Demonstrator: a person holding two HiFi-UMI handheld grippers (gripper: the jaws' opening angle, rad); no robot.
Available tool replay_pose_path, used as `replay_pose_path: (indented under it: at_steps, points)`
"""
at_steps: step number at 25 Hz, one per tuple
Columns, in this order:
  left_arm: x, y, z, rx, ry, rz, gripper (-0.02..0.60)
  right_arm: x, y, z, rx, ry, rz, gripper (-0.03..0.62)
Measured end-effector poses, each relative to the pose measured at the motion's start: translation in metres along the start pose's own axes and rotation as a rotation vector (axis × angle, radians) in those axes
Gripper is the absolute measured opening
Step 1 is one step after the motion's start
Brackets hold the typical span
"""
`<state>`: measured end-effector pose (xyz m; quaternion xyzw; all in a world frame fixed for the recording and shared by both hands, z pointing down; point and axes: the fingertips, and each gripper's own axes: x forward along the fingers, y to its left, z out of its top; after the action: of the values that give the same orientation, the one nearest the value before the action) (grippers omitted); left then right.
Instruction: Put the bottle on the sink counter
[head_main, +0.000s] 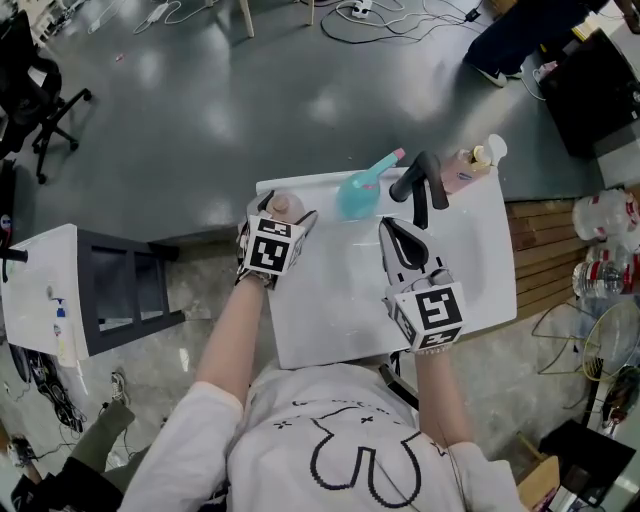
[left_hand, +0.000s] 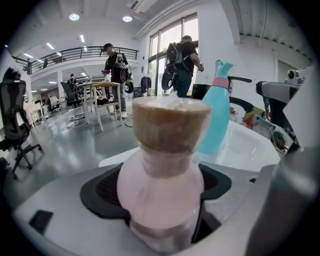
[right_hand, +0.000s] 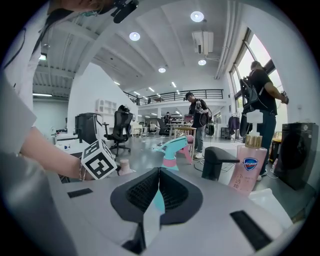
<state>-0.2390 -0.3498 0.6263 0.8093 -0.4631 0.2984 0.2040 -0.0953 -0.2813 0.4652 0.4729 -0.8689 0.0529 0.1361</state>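
Evidently close to set-down, the left gripper (head_main: 281, 216) is clamped on a small bottle (left_hand: 162, 182) at the upper left corner of the white sink counter (head_main: 320, 325), just left of centre in the head view. Whether the bottle's base already touches the counter cannot be told.

To finish well, the bottle should come down upright until its base sits flat on the counter, well in from the outer edge. Only then should the jaws part, and the gripper should draw straight back so that no pad drags the bottle over. A teal spray bottle (head_main: 358, 190) stands near on the right, so a sideways swing would be risky.

The right gripper (head_main: 398, 232), right of centre over the basin (head_main: 350, 285), has its jaws pressed together on nothing.

The bottle has a rounded, pale pink, translucent body, a narrower neck and a wide tan cap. It looks light and smooth, so likely to slip. It stands upright between the black ribbed pads (left_hand: 107, 192), which hold it at the shoulder.
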Motion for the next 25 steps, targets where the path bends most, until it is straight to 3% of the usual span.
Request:
replay_pose_path:
  at_steps: [11,17,25]
  points:
    - [-0.002,0.001,0.003,-0.014,-0.04,0.017,0.411,-0.011,0.011,0.006,-0.01,0.007,-0.013,0.028]
    - [-0.015,0.006,0.008,-0.044,-0.086,0.038,0.48,-0.019,0.015,0.006,-0.006,0.004,-0.035,0.028]
    - [-0.044,0.005,0.008,-0.05,-0.111,0.032,0.483,-0.028,0.03,0.016,-0.005,-0.014,-0.041,0.028]
